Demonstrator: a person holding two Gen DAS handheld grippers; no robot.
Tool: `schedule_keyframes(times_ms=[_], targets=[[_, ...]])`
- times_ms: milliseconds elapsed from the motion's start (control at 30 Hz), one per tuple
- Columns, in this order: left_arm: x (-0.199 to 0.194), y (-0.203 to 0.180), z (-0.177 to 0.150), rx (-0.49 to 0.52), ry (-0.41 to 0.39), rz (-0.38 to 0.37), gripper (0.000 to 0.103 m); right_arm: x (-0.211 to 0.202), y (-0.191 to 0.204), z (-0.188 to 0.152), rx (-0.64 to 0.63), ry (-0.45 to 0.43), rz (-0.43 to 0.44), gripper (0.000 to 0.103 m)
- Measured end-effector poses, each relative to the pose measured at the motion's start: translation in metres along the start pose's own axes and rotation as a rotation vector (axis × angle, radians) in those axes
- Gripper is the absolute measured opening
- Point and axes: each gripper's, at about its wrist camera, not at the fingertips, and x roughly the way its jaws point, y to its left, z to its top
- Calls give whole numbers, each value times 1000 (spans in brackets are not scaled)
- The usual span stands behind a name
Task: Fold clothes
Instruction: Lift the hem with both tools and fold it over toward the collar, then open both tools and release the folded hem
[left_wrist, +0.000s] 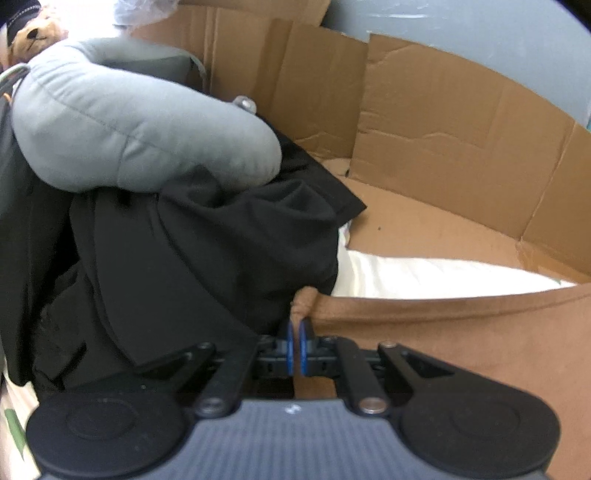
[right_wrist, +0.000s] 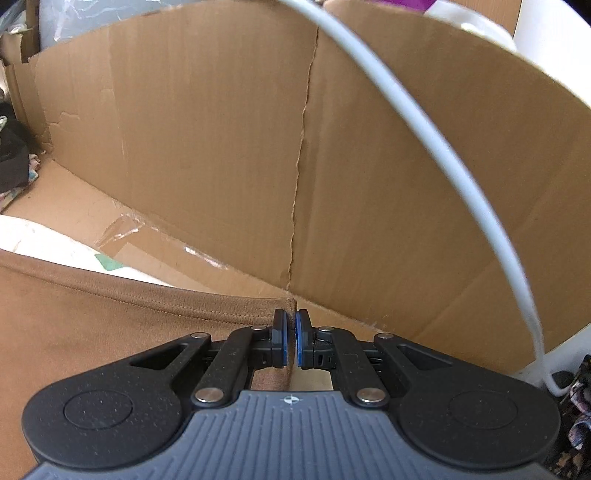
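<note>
Each hand-held gripper, left (left_wrist: 298, 334) and right (right_wrist: 291, 328), pinches a hem corner of the brown garment (left_wrist: 461, 332) (soft, light, droops); corners suit.

Matt brown cloth (right_wrist: 92, 332), creased corrugated cardboard (right_wrist: 221, 147).

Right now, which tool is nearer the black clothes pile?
Left. The left tool pinches the brown garment right beside the black clothes pile; the right tool grips the far corner.
</note>
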Motion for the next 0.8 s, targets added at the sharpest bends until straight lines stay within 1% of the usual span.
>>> schedule_keyframes(times_ms=[67, 100, 167, 200, 233, 300, 433, 467, 567, 700, 767, 800], targets=[[5, -1, 1, 4, 17, 6, 5, 1, -4, 0, 46, 14, 5, 6], [5, -2, 2, -3, 16, 9, 9, -2, -8, -2, 79, 3, 23, 7], [-6, -2, 2, -33, -14, -14, 10, -13, -14, -7, 103, -25, 60, 8], [-12, -1, 2, -47, -28, -25, 14, -18, -16, -10, 100, -32, 62, 8], [-20, -1, 0, -45, -38, -33, 24, -23, -18, -13, 102, -39, 67, 8], [-35, 1, -3, -39, -49, -39, 32, -36, -24, -22, 129, -52, 95, 8], [-61, 10, -12, -51, -44, -54, 32, -67, -30, -44, 144, -73, 130, 9], [-68, 12, -16, -63, -41, -59, 32, -74, -31, -50, 144, -76, 138, 13], [-88, 16, -29, -69, -32, -69, 32, -96, -32, -69, 143, -68, 150, 19], [-113, 16, -46, -72, -11, -92, 32, -129, -34, -98, 147, -58, 167, 22], [-122, 15, -55, -57, 5, -109, 36, -141, -33, -113, 151, -59, 175, 24], [-123, 15, -59, -44, 21, -124, 40, -148, -32, -121, 150, -62, 176, 25]])
